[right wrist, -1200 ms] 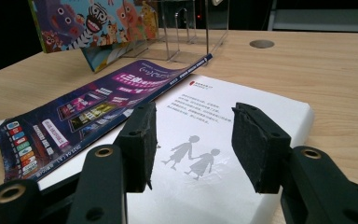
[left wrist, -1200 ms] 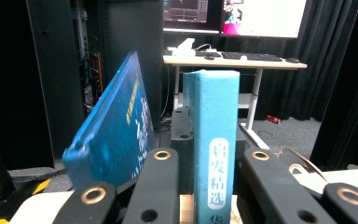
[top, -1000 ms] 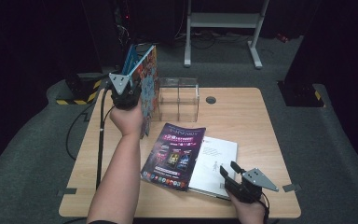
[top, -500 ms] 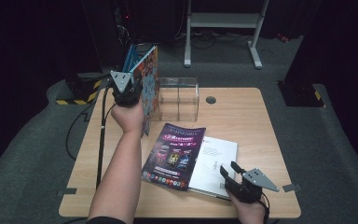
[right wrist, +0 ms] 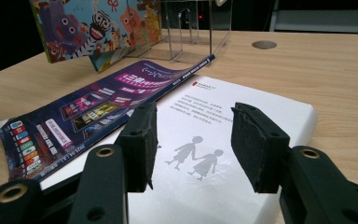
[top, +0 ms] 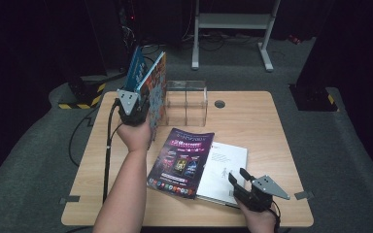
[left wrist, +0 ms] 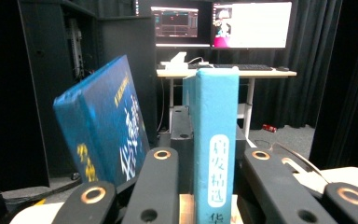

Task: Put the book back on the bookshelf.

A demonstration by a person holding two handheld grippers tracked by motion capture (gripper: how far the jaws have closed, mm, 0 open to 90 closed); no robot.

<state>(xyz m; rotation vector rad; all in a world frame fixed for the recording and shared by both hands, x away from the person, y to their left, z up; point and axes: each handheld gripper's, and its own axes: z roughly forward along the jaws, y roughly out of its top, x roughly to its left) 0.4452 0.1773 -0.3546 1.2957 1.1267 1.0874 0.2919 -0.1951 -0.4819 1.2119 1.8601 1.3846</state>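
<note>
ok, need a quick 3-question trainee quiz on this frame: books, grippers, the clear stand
1. True or false: the left gripper is clamped on the spine of a light blue book.
2. On the table, which lies partly over the white book?
A. the purple magazine
B. the clear acrylic stand
C. the dark blue book
3. Fill in: the right gripper's jaws stand ____, with nothing between the pads.

Key
1. True; the book stands upright between the jaws.
2. A; its right edge overlaps the white book's left side.
3. Open; they hover over the white book's cover.
</note>
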